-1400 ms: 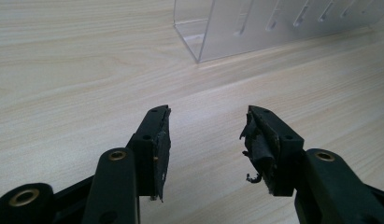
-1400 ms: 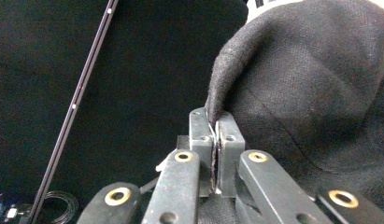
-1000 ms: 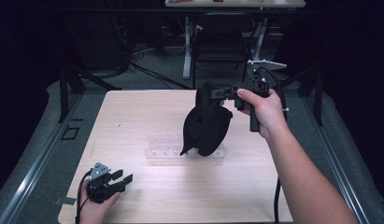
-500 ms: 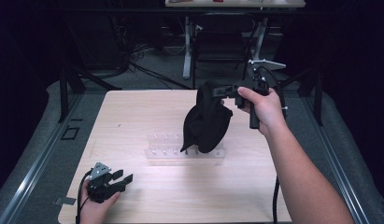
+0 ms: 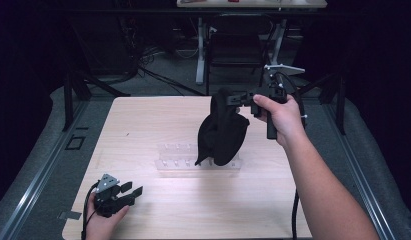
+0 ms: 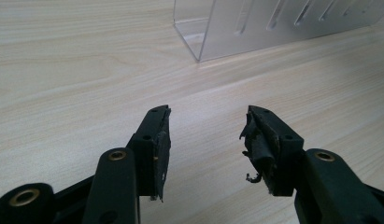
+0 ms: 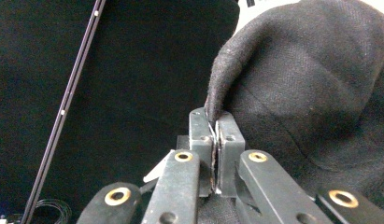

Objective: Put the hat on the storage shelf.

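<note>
A black cloth hangs in the air over the table, pinched at its top edge by my right gripper. In the right gripper view the jaws are shut on a fold of that cloth, with the gripper clamping its hem. The cloth's lower end dangles over a clear plastic rack in the middle of the table. My left gripper rests at the table's front left, open with nothing between its fingers. In the left gripper view, the gripper faces the clear rack across bare wood.
The light wooden table has a dark surround with metal rails along its sides. Chair and desk legs stand behind the far edge. A black cable trails down from my right hand.
The right gripper and the hanging cloth have barely shifted, a touch lower and nearer. The left gripper has stayed in place.
</note>
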The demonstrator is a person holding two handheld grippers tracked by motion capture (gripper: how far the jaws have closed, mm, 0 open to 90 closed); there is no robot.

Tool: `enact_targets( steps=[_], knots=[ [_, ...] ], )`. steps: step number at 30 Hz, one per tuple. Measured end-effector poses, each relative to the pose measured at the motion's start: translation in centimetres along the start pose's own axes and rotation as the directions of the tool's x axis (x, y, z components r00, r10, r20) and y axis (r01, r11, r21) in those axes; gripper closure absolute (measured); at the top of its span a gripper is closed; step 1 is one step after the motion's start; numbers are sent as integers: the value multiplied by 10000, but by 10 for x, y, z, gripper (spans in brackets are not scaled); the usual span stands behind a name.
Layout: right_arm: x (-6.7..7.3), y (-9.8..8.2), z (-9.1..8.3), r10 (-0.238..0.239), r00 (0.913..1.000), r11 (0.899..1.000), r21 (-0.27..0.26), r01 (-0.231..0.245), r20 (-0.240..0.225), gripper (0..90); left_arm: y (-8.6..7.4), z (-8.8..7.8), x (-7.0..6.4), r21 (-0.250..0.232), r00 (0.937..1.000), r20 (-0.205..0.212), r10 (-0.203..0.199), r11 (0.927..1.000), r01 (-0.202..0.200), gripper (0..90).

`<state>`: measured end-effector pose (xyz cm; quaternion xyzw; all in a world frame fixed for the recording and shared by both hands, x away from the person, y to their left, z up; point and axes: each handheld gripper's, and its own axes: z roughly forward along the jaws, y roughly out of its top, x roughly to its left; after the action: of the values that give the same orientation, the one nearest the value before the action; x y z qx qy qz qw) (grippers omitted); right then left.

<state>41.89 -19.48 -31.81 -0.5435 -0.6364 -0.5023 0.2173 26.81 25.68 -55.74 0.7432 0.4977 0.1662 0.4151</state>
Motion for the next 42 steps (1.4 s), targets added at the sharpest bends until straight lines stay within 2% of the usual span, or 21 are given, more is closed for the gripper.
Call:
enact_targets(
  steps=[3, 12, 14, 20, 24, 25, 28, 33, 38, 42],
  knots=[
    [1, -1, 5, -48, 10000, 9999, 99, 47, 13, 883, 0, 0, 0, -3, 10000, -13, -19, 10000, 19, 505],
    [1, -6, 19, 112, 9984, 9998, 195, -101, -558, 881, 2, -1, -5, -81, 9999, 131, 46, 10000, -45, 506],
    [-1, -8, 20, 256, 9969, 9996, 149, -246, -743, 880, 4, -1, -7, -191, 9998, 206, 76, 9998, -72, 510],
    [-5, -8, 20, 354, 9960, 9994, 9, -354, -825, 879, 14, -6, -15, -428, 9992, 343, 180, 9989, -165, 515],
    [-7, -9, 21, 488, 9942, 9988, -16, -492, -958, 878, 25, -10, -22, -628, 9969, 778, 145, 9980, -96, 527],
    [-7, -10, 22, 518, 9940, 9986, -31, -523, -959, 878, 27, -10, -24, -672, 9965, 819, 192, 9976, -137, 527],
    [-5, -11, 24, 559, 9938, 9984, 1, -562, -964, 876, 38, -7, -33, -733, 9950, 739, 672, 9954, -618, 535],
    [-3, -13, 28, 544, 9928, 9985, 113, -535, -1065, 873, 57, 1, -48, -886, 9885, 998, 1137, 9905, -1050, 540],
    [-2, -14, 33, 560, 9916, 9984, 158, -545, -1170, 870, 77, 8, -65, -1139, 9806, 1210, 1540, 9835, -1404, 544],
    [-1, -14, 35, 596, 9907, 9982, 141, -583, -1220, 866, 88, 14, -77, -1232, 9757, 1386, 1698, 9805, -1531, 547]
  ],
)
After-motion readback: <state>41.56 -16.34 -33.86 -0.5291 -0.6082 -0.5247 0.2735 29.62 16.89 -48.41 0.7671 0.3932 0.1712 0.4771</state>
